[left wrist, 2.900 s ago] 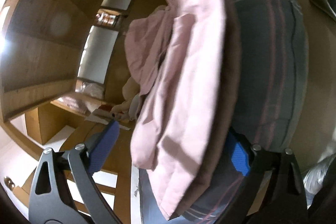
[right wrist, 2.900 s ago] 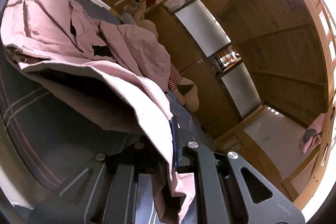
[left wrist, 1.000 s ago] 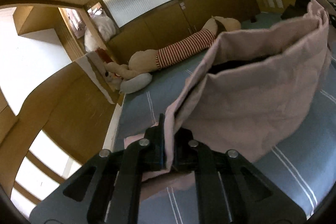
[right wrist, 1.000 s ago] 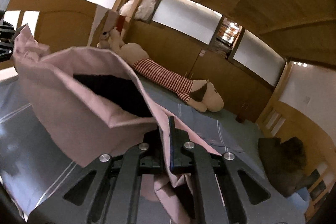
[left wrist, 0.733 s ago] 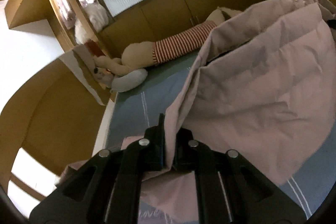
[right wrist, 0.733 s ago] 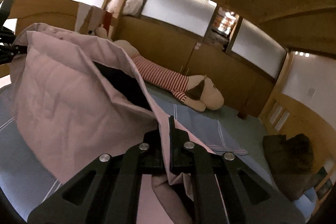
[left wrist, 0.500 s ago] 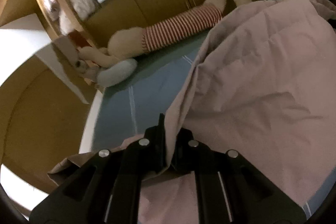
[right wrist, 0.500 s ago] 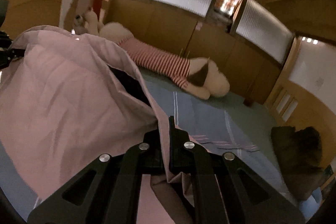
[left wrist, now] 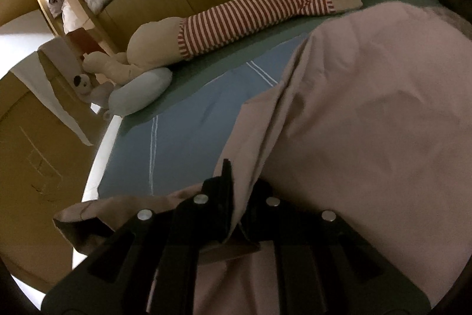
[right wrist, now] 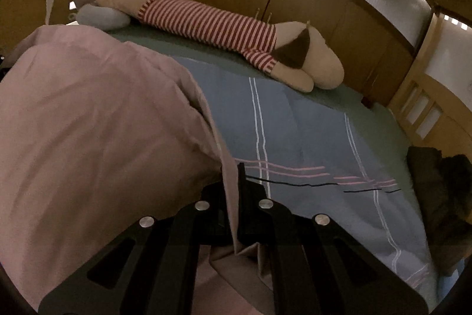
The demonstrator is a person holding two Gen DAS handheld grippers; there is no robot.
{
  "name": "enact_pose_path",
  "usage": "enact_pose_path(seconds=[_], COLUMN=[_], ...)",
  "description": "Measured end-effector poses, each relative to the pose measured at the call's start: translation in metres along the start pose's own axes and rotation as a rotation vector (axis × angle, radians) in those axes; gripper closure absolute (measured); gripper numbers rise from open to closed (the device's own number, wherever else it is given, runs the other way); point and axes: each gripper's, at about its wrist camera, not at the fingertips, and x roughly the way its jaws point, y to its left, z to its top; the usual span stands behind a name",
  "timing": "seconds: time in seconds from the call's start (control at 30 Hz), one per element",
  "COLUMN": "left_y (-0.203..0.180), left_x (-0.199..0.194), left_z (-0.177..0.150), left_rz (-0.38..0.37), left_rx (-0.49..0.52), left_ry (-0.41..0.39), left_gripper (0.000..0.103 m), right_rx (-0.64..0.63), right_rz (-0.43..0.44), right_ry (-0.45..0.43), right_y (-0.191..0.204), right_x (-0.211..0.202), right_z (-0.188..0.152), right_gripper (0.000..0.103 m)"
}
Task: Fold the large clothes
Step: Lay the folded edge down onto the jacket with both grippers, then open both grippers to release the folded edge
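A large pink garment point(left wrist: 368, 114) billows over the blue striped bedsheet point(left wrist: 188, 132). My left gripper point(left wrist: 236, 191) is shut on its left edge, with the cloth spreading to the right. My right gripper point(right wrist: 234, 185) is shut on the opposite edge of the same pink garment point(right wrist: 88, 120), which spreads to the left above the sheet point(right wrist: 295, 138). More pink cloth hangs below both grippers.
A long plush dog in a red-and-white striped shirt point(left wrist: 244, 16) point(right wrist: 212, 22) lies along the far side of the bed by wooden cabinets. A small pale cushion point(left wrist: 141, 90) and a small plush toy point(left wrist: 81, 83) sit at the far left corner. A dark garment point(right wrist: 439, 191) lies at the right.
Both grippers have come down toward the bed with the pink garment held between them. The garment has gone from hanging open and upright to billowing low over the sheet.
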Motion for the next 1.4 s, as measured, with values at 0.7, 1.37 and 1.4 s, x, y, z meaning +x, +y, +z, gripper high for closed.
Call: enact_pose_path(seconds=[0.7, 1.37, 1.4], left_y=[0.021, 0.044, 0.041], left_x=[-0.02, -0.073, -0.07], left_z=[-0.002, 0.013, 0.011], left_rz=[0.151, 0.128, 0.105], left_rx=[-0.096, -0.107, -0.097], left_ry=[-0.211, -0.27, -0.249], left_gripper=[0.002, 0.002, 0.002], right_rx=[0.046, 0.236, 0.238], right_rz=[-0.026, -0.081, -0.057], right_ry=[-0.031, -0.24, -0.229], right_y=[-0.006, -0.046, -0.044], right_x=[0.013, -0.05, -0.051], right_z=[0.001, 0.007, 0.006], right_gripper=[0.051, 0.001, 0.001])
